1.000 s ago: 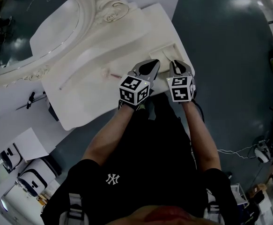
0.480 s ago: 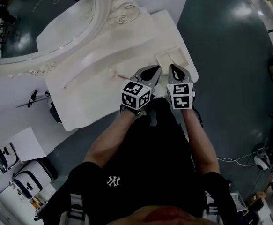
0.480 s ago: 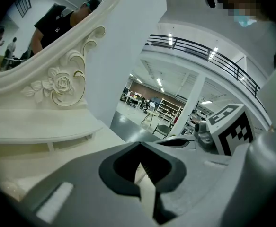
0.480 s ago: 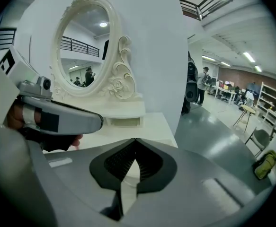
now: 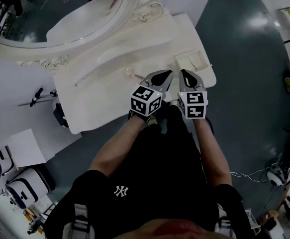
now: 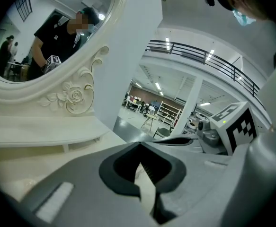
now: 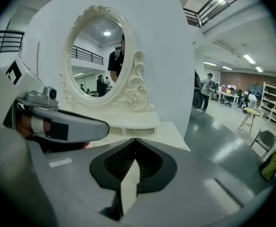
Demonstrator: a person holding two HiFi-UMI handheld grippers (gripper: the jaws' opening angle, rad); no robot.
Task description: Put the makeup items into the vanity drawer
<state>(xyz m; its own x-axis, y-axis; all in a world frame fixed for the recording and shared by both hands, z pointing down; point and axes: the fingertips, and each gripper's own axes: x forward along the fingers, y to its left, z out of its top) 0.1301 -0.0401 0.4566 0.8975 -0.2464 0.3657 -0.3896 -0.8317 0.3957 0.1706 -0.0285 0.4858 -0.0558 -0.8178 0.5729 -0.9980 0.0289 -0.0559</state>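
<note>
The white vanity table [image 5: 105, 103] lies ahead of me under an oval mirror [image 5: 60, 14]. A small open drawer [image 5: 197, 59] with pale items in it shows at the tabletop's right end. A small pinkish makeup item [image 5: 131, 73] and a thin stick [image 5: 87, 77] lie on the top. My left gripper [image 5: 170, 72] and right gripper [image 5: 183, 71] hang side by side over the front right of the table, just short of the drawer. Both are shut with nothing between the jaws, as the left gripper view [image 6: 140, 144] and right gripper view [image 7: 135, 140] show.
The tabletop's raised shelf [image 5: 135, 49] runs below the mirror frame. Dark floor [image 5: 244, 83] lies right of the table. A chair [image 7: 261, 143] and shelving stand far off. White cases [image 5: 20, 190] sit on the floor at the left.
Both grippers have drawn back from the drawer toward the table's front edge and risen a little. The table has shifted right and up in the head view.
</note>
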